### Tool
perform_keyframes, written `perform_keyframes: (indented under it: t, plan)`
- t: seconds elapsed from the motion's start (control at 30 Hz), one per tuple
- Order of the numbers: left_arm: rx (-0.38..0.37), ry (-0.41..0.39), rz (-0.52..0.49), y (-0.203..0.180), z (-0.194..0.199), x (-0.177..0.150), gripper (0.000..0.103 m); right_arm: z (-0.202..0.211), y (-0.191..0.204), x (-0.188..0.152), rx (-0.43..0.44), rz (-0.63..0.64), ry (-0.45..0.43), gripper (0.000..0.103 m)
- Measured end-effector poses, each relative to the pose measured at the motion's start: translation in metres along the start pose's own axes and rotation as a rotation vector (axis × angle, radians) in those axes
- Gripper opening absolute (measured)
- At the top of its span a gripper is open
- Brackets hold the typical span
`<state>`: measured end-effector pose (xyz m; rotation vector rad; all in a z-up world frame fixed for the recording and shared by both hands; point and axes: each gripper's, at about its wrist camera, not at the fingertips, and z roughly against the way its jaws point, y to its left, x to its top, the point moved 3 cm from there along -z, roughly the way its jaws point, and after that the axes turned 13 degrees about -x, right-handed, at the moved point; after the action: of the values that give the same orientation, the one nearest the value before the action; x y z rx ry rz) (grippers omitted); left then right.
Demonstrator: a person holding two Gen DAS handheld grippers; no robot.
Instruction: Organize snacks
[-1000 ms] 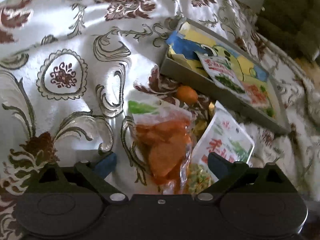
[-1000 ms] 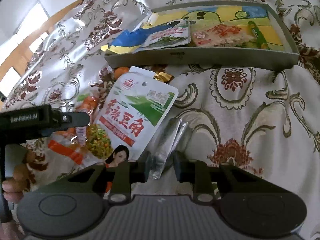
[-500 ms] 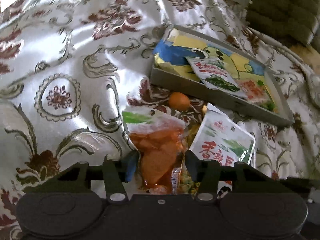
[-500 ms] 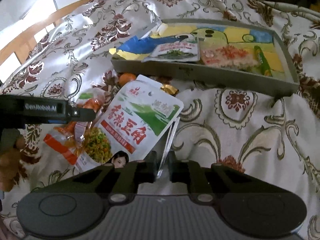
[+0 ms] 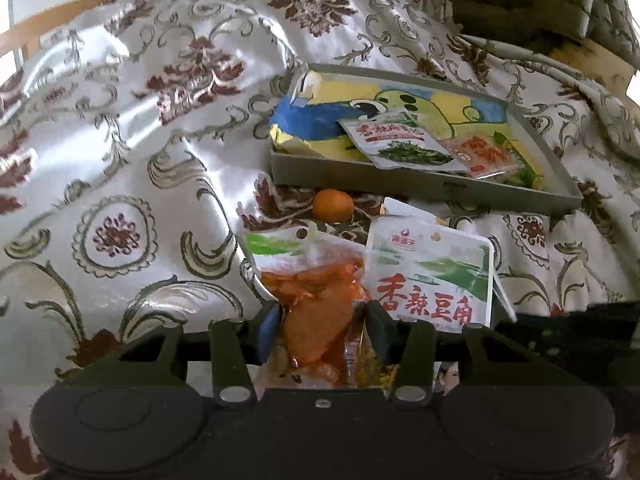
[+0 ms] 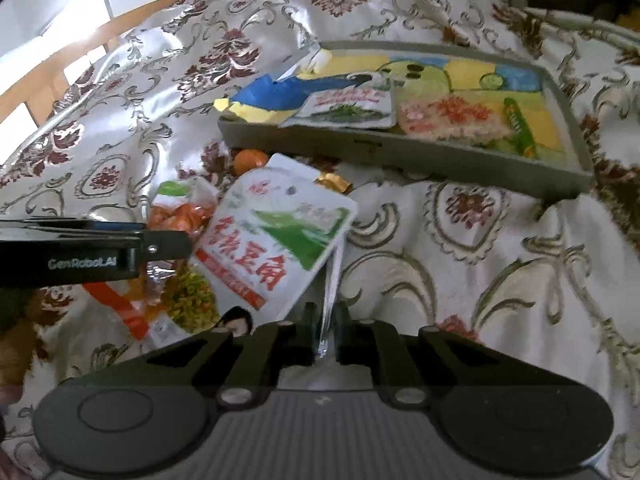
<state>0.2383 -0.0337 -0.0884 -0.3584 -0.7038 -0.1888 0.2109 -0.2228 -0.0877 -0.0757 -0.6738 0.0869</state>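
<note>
Spread over the patterned cloth (image 5: pixel 120 152), a grey tray (image 6: pixel 400 156) holds three snack packets. My left tool (image 5: pixel 320 330) is closing round an orange packet (image 5: pixel 316 292); my right tool (image 6: pixel 325 334) pinches a silver packet (image 6: pixel 331 280).
</note>
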Motion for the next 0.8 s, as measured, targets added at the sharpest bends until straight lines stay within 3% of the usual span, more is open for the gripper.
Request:
perform_keyframes:
  t: [0.1,0.53,0.8]
  plan:
    - [0.020,-0.013,-0.049,-0.012,0.007,-0.002,0.047,0.003,-0.004,0.001,-0.015,-0.017,-0.010,0.007]
    - [-0.034,-0.036,-0.129,-0.042,0.018,-0.015,0.046,0.009,-0.024,0.006,-0.106,-0.064,-0.045,0.007]
    - [-0.087,-0.089,-0.111,-0.042,0.019,-0.014,0.047,0.006,-0.036,0.007,-0.057,-0.151,-0.037,0.007]
